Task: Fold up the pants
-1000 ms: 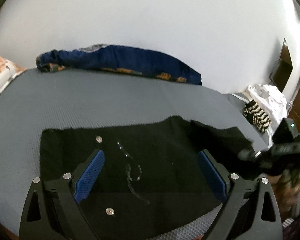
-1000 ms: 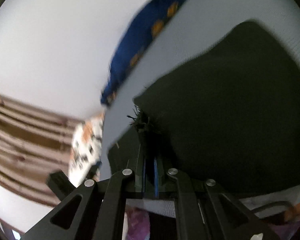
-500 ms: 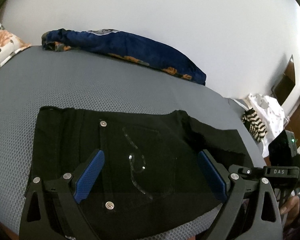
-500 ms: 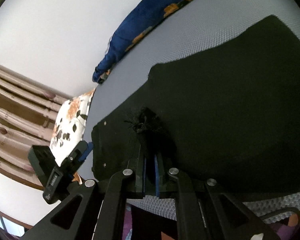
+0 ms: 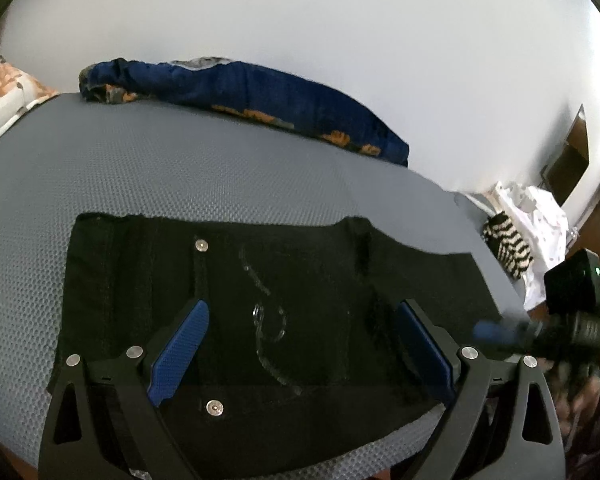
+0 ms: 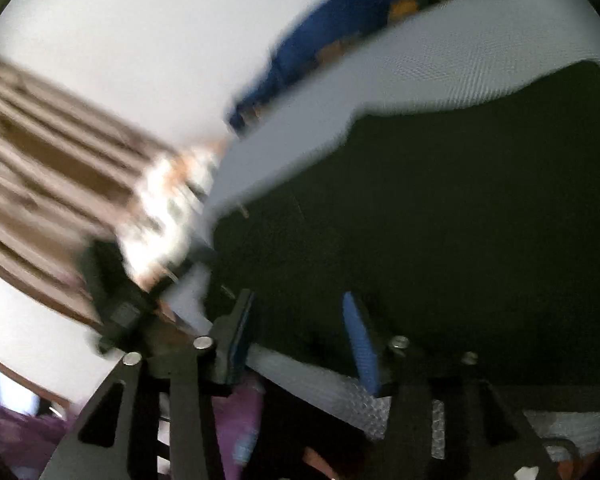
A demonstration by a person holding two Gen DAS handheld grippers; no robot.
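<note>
The black pants lie folded flat on the grey mattress, with silver rivets and a stitched pocket facing up. My left gripper is open and empty, its blue pads hovering over the near part of the pants. My right gripper is open and empty at the near edge of the pants; its view is blurred by motion. The right gripper also shows in the left wrist view at the pants' right end.
A dark blue blanket with orange print lies along the wall at the far side of the mattress. A floral pillow is at the far left. White and striped clothes are piled at the right, near a wooden door.
My right gripper has opened and let go of the pants' edge, which now lies flat. It is pulling back quickly. My left gripper stays open over the pants.
</note>
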